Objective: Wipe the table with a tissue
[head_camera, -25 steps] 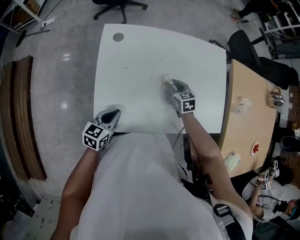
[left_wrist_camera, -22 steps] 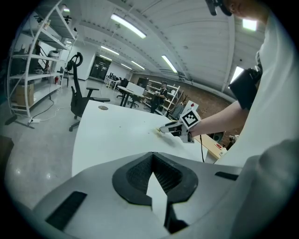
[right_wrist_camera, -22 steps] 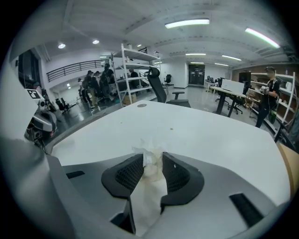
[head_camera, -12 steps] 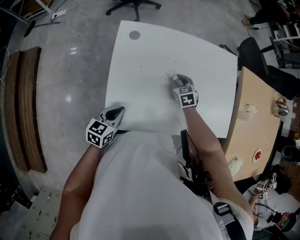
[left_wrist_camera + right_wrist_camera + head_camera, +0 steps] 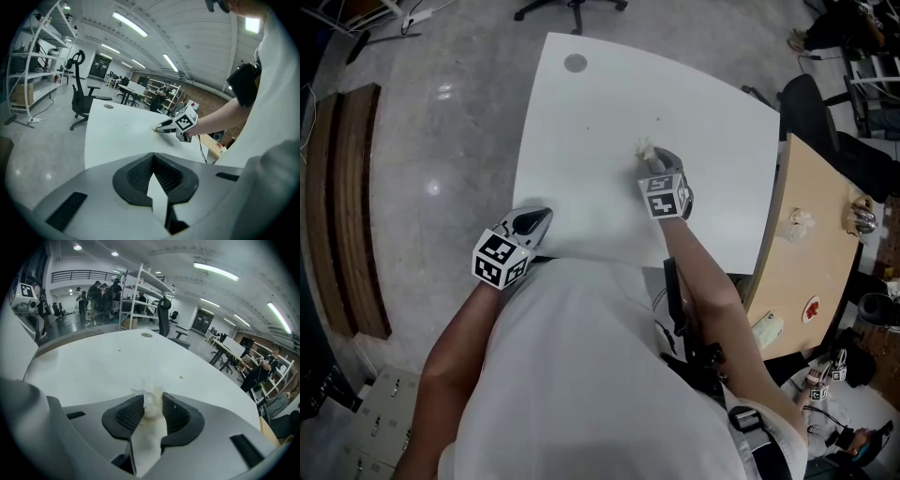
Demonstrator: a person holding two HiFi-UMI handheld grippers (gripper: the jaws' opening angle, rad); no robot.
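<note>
The white table point(image 5: 581, 122) fills the middle of the head view. My right gripper point(image 5: 650, 159) is over its centre-right, pointing down, shut on a crumpled white tissue point(image 5: 644, 148) that touches the tabletop. In the right gripper view the tissue point(image 5: 152, 401) is wedged between the two black pads point(image 5: 129, 414) and sticks out past the tips. The left gripper view shows that gripper point(image 5: 160, 129) from the side, low on the table. My left gripper point(image 5: 540, 217) is at the table's near edge, shut, holding nothing. A small speck point(image 5: 657, 119) lies just beyond the tissue.
A round cable hole point(image 5: 575, 63) sits near the far left corner of the table. A wooden desk point(image 5: 825, 253) with small items adjoins on the right, with a black chair point(image 5: 811, 98) behind it. An office chair point(image 5: 572, 9) stands beyond the table, and a wooden bench point(image 5: 342, 206) lies at left.
My right gripper has slid the tissue a little to the left across the table and rolled slightly. The left gripper stays by the near edge.
</note>
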